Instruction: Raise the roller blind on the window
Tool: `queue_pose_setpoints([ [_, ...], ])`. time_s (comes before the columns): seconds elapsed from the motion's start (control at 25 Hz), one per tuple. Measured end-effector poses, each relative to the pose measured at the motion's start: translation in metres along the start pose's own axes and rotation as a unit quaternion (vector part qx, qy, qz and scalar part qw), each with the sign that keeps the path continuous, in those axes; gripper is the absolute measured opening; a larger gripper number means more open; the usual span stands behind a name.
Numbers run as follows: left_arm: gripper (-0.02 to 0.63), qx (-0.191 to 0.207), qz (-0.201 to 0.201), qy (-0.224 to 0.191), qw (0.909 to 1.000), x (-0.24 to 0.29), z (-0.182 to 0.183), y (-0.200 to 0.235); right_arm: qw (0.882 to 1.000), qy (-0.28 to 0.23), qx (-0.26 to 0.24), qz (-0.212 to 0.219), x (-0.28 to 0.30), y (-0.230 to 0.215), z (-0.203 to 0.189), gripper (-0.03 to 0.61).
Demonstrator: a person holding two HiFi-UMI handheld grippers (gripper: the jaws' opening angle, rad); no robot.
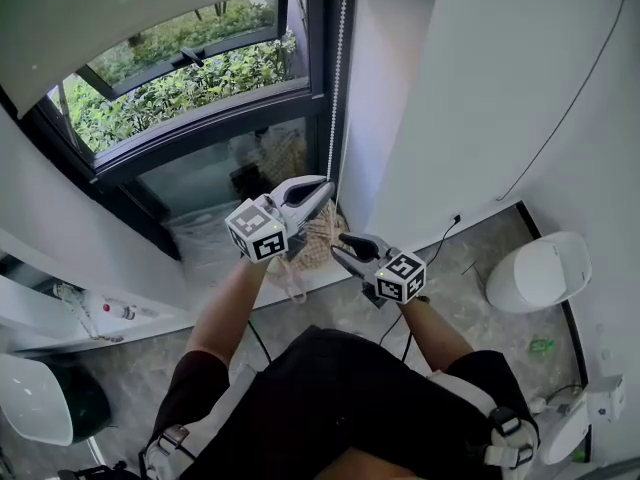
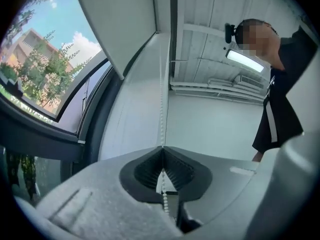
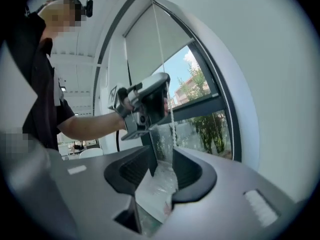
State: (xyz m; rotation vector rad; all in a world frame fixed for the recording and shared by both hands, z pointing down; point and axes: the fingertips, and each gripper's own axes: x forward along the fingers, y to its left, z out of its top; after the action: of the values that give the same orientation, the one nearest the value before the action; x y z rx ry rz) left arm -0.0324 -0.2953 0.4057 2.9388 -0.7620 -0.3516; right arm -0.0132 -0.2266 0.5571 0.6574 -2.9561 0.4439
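Note:
The grey roller blind (image 1: pixel 150 8) covers the top of the window (image 1: pixel 180 93); below it I see green bushes. Its white bead chain (image 1: pixel 338 78) hangs down the right side of the frame. My left gripper (image 1: pixel 325 190) is shut on the chain; in the left gripper view the bead chain (image 2: pixel 162 99) runs up from the closed jaws of the left gripper (image 2: pixel 162 151) beside the roller blind (image 2: pixel 120 19). My right gripper (image 1: pixel 342 246) sits just below, open. In the right gripper view the bead chain (image 3: pixel 171 121) drops from the left gripper (image 3: pixel 147 101) into the right gripper's (image 3: pixel 162 156) gap, unpinched.
A white toilet (image 1: pixel 540 268) stands at the right by the wall. A thin cable (image 1: pixel 560 118) runs down the white wall to a socket (image 1: pixel 455 218). A woven bag (image 1: pixel 310 253) lies under the window. A dark bin (image 1: pixel 60 403) sits at lower left.

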Motion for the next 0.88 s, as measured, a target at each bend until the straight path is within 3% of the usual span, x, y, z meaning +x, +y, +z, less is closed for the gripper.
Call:
queue_pose_setpoints([
  [0.12, 0.006, 0.006, -0.001, 0.009, 0.9999, -0.002, 0.004, -0.001, 0.997, -0.064, -0.042, 0.001, -0.012, -0.003, 0.069, 0.161],
  [0.24, 0.006, -0.003, -0.004, -0.002, 1.0, -0.005, 0.005, -0.003, 0.985, -0.145, -0.094, -0.006, -0.016, 0.003, 0.158, 0.161],
  [0.44, 0.006, -0.012, 0.005, -0.015, 0.9998, -0.01, 0.007, -0.005, 0.966, -0.24, -0.092, 0.013, -0.005, 0.018, 0.273, 0.153],
  [0.64, 0.006, -0.004, 0.001, -0.013, 0.9999, -0.015, 0.006, -0.01, 0.958, -0.273, -0.082, 0.043, 0.011, 0.035, 0.324, 0.138],
  [0.88, 0.006, -0.004, 0.004, -0.011, 0.9999, -0.021, 0.011, -0.011, 0.951, -0.279, -0.131, 0.037, 0.018, 0.045, 0.34, 0.044],
])
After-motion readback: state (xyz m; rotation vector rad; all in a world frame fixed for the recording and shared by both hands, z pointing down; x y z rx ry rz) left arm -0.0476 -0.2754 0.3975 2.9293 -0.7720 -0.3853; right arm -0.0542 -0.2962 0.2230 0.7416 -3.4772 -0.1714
